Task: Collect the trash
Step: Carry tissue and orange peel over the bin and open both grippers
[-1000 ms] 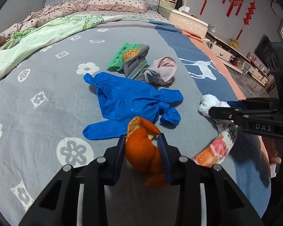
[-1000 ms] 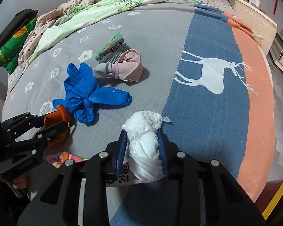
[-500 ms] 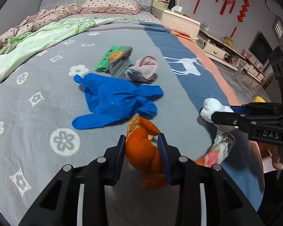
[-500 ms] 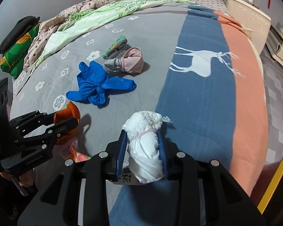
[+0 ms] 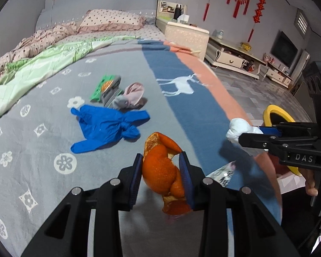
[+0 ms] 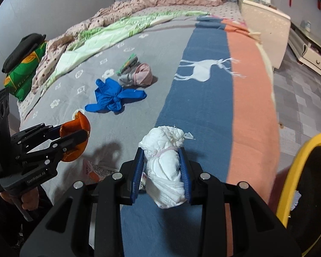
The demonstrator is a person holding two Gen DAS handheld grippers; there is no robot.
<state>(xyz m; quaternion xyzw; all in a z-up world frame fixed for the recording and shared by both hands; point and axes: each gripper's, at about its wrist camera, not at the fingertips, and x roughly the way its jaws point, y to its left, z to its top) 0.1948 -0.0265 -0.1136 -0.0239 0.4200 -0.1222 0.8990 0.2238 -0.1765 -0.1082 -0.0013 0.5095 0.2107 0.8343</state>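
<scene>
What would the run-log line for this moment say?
left gripper: shut on orange peel | right gripper: shut on white wad | blue glove: on bed | yellow-rimmed bin: right

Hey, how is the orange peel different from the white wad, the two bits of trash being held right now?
The orange peel is bright orange, curled and open with ragged edges; the white wad is soft, crumpled white material bundled tight, with a thin band around it. The peel sits in the left tongs, the wad in the right tongs. Both are clamped and held above the bed.
</scene>
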